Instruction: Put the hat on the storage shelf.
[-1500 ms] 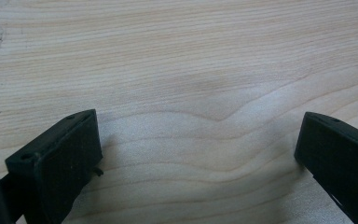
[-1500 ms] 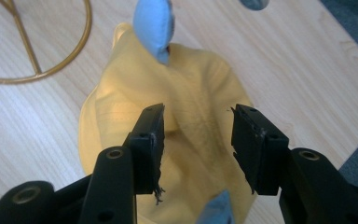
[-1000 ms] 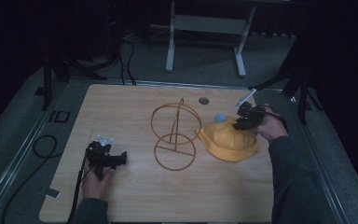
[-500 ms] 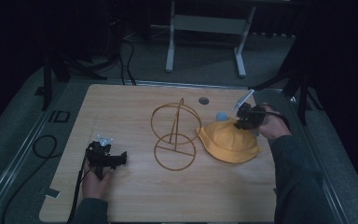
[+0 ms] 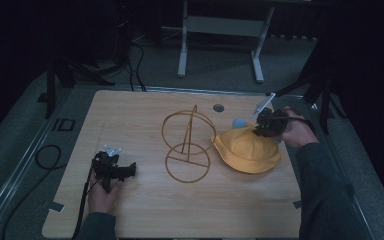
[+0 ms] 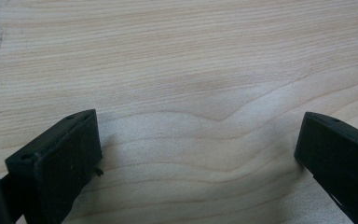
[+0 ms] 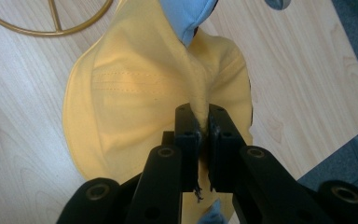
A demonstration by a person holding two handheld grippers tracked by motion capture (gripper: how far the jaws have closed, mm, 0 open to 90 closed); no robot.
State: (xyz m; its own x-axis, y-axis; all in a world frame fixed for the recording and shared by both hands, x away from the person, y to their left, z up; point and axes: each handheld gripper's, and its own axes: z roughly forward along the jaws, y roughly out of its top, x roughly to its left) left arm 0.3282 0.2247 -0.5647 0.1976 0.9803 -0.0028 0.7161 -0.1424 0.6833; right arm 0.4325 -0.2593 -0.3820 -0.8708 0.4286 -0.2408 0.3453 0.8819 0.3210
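A yellow bucket hat (image 5: 247, 150) lies on the right half of the wooden table (image 5: 145, 115), beside a gold wire stand (image 5: 187, 145) made of rings. My right gripper (image 5: 260, 129) is shut on a pinched ridge of the yellow hat (image 7: 135, 88) at its far right edge, the fabric pulled up into a fold between the jaws. A light blue part (image 7: 186, 16) shows past the fold, also seen as a blue spot (image 5: 238, 122) behind the hat. My left gripper (image 5: 130, 170) rests low at the table's front left, jaws wide open over bare wood (image 6: 191, 70).
A small dark round hole (image 5: 218, 107) sits near the table's back edge. A metal frame leg (image 5: 182, 40) stands on the floor behind. Cables (image 5: 45, 155) lie on the floor at left. The table's right edge (image 7: 354, 93) is close to the hat.
The right gripper has stayed clamped on the hat's far edge, shifting only slightly. The left gripper has not moved.
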